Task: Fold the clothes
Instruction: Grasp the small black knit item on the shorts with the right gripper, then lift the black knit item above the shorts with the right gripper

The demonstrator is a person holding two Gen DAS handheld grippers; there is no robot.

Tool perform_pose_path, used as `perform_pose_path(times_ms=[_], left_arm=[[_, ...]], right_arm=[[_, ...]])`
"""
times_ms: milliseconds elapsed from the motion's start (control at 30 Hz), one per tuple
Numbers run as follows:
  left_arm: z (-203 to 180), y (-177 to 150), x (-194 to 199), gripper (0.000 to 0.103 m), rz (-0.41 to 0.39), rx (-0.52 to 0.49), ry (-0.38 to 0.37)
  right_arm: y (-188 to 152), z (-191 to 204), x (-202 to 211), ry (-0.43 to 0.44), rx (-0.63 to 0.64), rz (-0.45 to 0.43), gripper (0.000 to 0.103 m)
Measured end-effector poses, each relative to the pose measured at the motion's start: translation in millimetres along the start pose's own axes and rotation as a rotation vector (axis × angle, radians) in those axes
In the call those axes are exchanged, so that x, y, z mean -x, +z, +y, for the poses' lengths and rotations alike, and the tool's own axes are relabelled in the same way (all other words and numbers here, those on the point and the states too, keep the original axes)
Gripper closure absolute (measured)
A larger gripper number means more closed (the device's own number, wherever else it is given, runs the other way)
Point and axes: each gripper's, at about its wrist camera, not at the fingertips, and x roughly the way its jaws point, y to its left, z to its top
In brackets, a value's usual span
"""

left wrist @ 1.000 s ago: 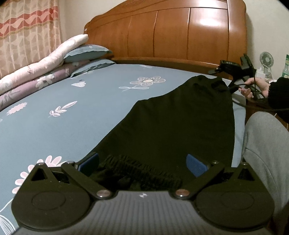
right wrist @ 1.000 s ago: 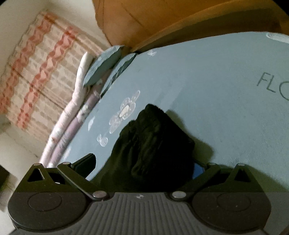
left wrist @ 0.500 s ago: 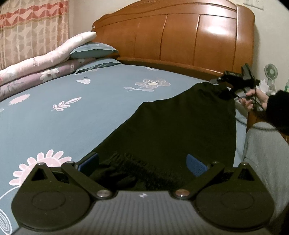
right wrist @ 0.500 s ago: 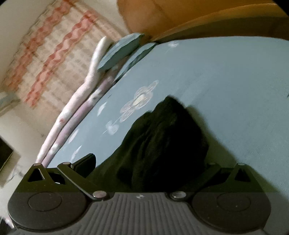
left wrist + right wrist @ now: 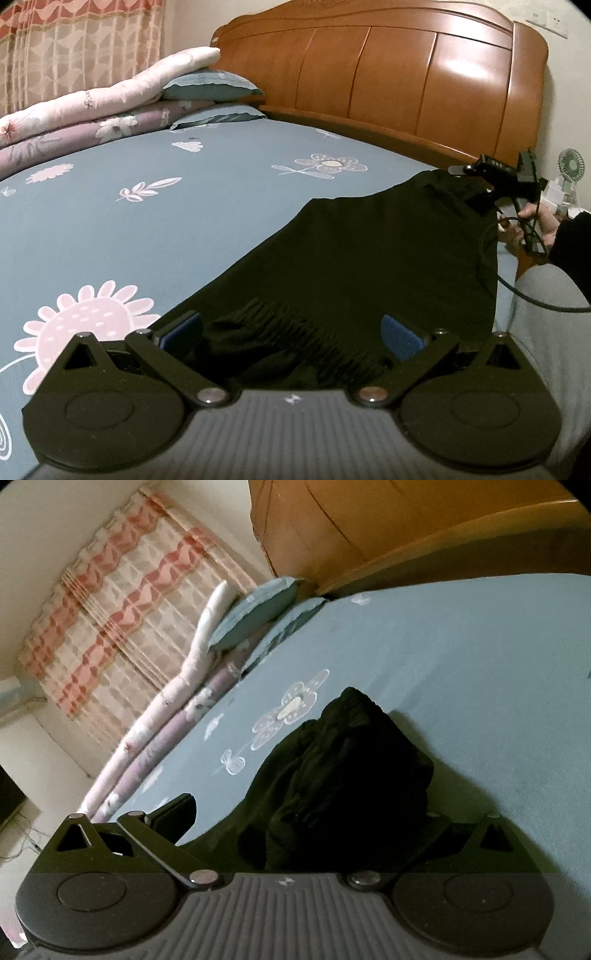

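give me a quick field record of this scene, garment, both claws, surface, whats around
garment: black garment, spread lengthwise along the bed edge, elastic ribbed band nearest the left claw
left claw: fingers wide apart, ribbed band bunched between them
right claw: at the far end of the garment, which is bunched between its spread fingers
surface: blue floral bedsheet
around: wooden headboard, pillows, rolled quilts, curtain, small fan
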Motion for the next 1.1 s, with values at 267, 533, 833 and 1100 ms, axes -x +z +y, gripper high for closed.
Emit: perform_pose_path(times_ms=[267, 533, 833, 1100], left_arm=[[5.2, 0.6, 4.4, 0.001, -0.023, 0.030, -0.004], [5.0, 1.1, 4.1, 0.001, -0.028, 0.039, -0.003], [6.9, 2.5, 10.6, 0.001, -0.038, 0.041, -0.011], [4.0, 6.4, 21.2, 0.001, -0.075, 0.031, -0.020]], right_arm=[[7.4, -7.2, 2.1, -0.028, -0.057, 0.027, 0.017], [6.2, -17.0, 6.8, -0.082, -0.102, 0.031, 0.049], [7.4, 12.1, 11.4, -0.148, -0.039, 0.034, 0.057], [15.4, 56.5, 22.4, -0.177, 0.065, 0.060, 0.063]])
